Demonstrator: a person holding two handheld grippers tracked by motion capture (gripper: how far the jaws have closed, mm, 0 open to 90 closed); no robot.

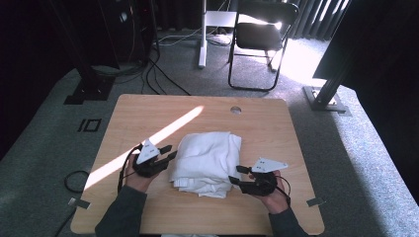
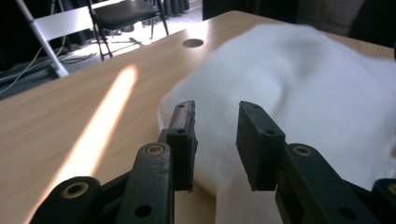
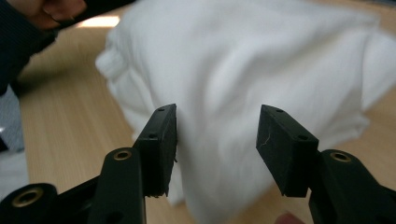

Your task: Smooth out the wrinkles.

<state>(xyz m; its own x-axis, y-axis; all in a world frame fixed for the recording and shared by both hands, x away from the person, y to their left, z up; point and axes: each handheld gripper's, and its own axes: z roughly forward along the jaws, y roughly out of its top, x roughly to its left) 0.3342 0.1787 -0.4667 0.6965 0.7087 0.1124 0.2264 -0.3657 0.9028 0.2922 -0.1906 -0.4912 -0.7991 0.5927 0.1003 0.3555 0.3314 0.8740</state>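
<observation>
Left claw (image 1: 169, 151), right claw (image 1: 236, 174) open, flanking white cloth (image 1: 207, 160).

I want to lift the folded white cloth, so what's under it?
The folded white cloth lies directly on the light wooden table. Bare wood shows all around it. Whatever may sit beneath its layers is covered and cannot be seen.

One white cloth (image 1: 207, 163), two hand-held grippers, one table (image 1: 276, 123), one chair (image 1: 259, 34)
</observation>
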